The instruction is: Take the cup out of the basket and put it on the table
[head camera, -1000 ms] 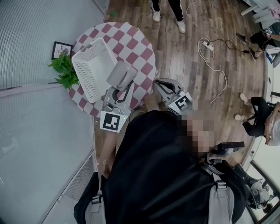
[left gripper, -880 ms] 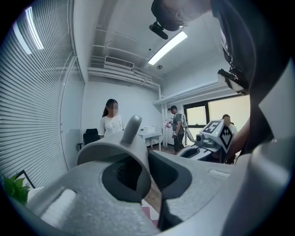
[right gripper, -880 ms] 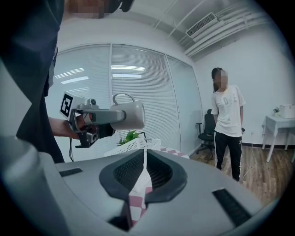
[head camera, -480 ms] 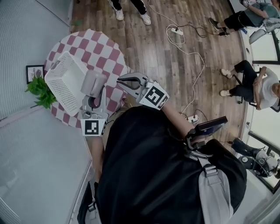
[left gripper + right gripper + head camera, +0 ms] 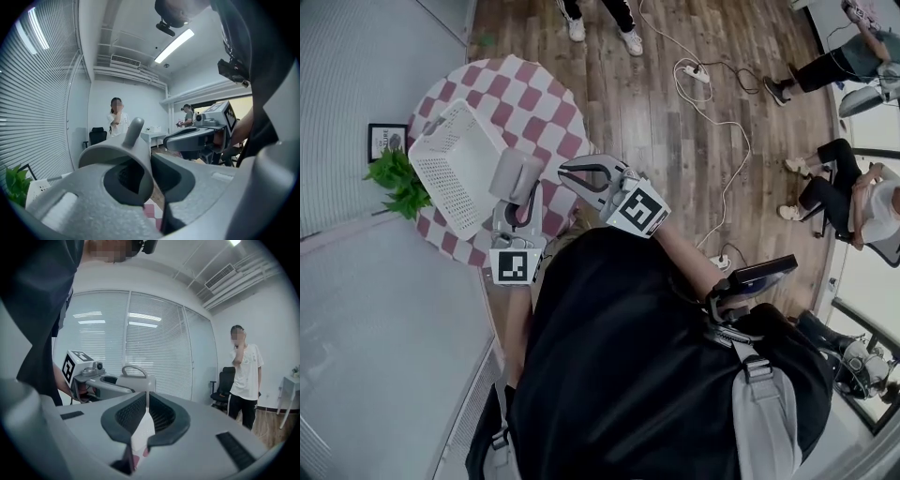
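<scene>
Farthest left, the plant [image 5: 398,178] and a small picture frame [image 5: 384,141] sit just beside the round checkered table [image 5: 539,89]. On the table's left part stands the white basket [image 5: 441,173], and we see nothing in it.

Just right of the basket, our left gripper [image 5: 523,197] is clamped on the wall of the grey cup [image 5: 514,173], whose handle sticks up in the left gripper view. It holds the cup over the bare cloth by the basket's right rim. Over the last second the cup has kept to that side of the basket, so we judge the lifting-out done and the setting-down the step in hand. We cannot tell whether the cup's base touches the cloth yet.

Further right, our right gripper [image 5: 567,172] has come up and in toward the cup from where it hung a second ago. Its jaws are together with nothing between them. It takes no part in the grip, and we reckon it need only keep clear while the cup goes down.
</scene>
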Motion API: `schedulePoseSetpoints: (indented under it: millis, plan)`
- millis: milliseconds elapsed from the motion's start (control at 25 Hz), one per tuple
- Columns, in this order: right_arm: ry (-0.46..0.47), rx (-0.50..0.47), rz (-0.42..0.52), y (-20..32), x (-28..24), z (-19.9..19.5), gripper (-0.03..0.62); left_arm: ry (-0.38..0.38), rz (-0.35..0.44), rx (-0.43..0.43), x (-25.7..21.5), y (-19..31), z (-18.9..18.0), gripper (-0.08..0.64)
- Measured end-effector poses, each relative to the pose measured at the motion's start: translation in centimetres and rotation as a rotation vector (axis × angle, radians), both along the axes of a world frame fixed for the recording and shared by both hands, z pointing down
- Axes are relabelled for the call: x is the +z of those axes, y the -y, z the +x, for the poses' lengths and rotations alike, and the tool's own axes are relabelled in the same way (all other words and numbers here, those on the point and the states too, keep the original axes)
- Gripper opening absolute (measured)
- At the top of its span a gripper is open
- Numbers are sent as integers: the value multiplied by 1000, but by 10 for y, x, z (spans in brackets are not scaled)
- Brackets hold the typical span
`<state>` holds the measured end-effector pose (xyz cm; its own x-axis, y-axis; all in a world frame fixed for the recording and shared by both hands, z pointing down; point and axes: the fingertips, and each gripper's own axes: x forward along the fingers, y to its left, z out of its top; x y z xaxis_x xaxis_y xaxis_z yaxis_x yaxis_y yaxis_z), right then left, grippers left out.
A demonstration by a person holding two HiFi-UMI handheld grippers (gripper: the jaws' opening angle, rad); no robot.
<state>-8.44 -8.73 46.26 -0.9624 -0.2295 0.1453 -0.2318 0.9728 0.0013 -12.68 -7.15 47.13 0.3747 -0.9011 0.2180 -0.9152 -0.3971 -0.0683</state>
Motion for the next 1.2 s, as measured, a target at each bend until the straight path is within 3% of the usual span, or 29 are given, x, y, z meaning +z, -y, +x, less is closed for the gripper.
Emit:
schedulePoseSetpoints:
  millis: [280,560,840,1200]
  plan:
    - [-36,-5,27,-3,12,-20,26,-12,-18,-20,19,-8,-14,44]
    - [-42,-98,15,-17,19,-51,25,-16,-41,-59,33,-20,-31,44]
    - [-29,-203,12,-32,28,-80,25,-24,-24,-119,43,-30,-53,44]
    - [-17,-256,4,-47,42,-108,25,-22,24,-184,60,-46,-76,44]
